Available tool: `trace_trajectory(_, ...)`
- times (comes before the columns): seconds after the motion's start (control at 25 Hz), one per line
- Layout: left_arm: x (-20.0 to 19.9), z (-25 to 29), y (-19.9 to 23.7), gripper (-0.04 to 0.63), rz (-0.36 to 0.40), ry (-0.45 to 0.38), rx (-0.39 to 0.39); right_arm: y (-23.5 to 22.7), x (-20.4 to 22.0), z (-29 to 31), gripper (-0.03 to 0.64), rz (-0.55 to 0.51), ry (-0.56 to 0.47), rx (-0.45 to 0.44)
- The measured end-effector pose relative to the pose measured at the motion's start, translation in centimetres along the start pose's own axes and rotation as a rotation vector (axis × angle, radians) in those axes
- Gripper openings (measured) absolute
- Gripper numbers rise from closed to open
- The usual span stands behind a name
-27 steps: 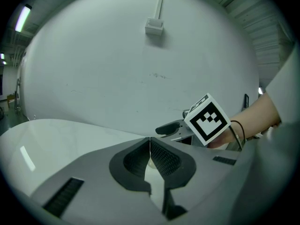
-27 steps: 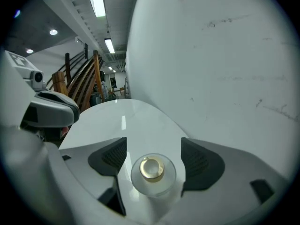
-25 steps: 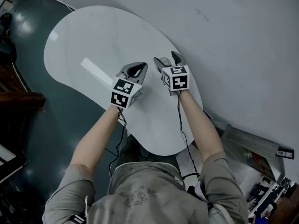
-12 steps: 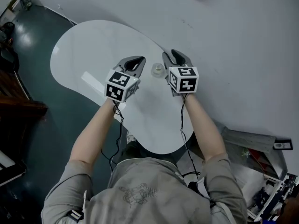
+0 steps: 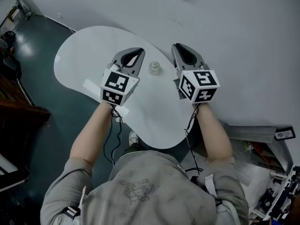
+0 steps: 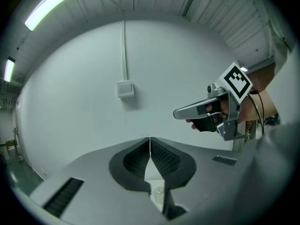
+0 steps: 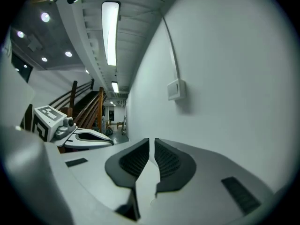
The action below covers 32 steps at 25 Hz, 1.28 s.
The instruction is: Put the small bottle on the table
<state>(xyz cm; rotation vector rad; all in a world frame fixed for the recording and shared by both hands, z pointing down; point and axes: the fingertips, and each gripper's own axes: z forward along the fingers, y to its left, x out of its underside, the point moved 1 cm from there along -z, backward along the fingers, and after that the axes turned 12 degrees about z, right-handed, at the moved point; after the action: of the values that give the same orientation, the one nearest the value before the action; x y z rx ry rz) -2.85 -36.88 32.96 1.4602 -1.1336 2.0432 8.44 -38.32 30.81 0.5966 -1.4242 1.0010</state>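
Observation:
The small clear bottle stands upright on the white rounded table, free of both grippers. My left gripper hovers above the table to the bottle's left, jaws shut and empty; in the left gripper view its tips meet, and the bottle shows far below through the lower gap. My right gripper hangs to the bottle's right, well above it. Its jaws have just been closing and stand shut with nothing between them.
A grey wall with a small switch box faces both grippers. Dark furniture stands on the floor at the left. Cluttered gear lies at the lower right. Each gripper shows in the other's view, the right gripper and the left gripper.
The right gripper let go of the bottle, drew off to the right and closed. Both grippers rose from the table. The bottle stays standing between them.

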Motion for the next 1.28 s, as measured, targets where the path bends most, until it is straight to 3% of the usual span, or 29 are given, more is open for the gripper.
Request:
trace_trajectory(0.28,-4.5,-4.0,-1.6,0.02,-0.019,-0.063,-0.002,3.0,-3.5,-7.4,0.043,-0.02,-0.072,-0.051)
trace_trajectory(0.4,-5.8,-5.4,-2.7,0.02,0.005,-0.082,0.009,4.1,-3.9,-10.3,0.041,0.001,-0.083,-0.076)
trace_trajectory(0.68,-7.6,-8.5,-5.7,0.02,0.044,-0.126,0.05,6.6,-2.7,-15.6,0.04,-0.093,-0.08,-0.071)
trace_trajectory(0.96,-8.0,-11.5,-8.8,0.02,0.011,-0.134,0.073,8.1,-0.3,-18.4,0.04,-0.059,-0.046,-0.077)
trace_trajectory(1.28,-5.1,-13.5,-11.1,0.02,-0.043,-0.08,0.095,8.9,3.2,-20.2,0.038,-0.03,0.027,-0.076)
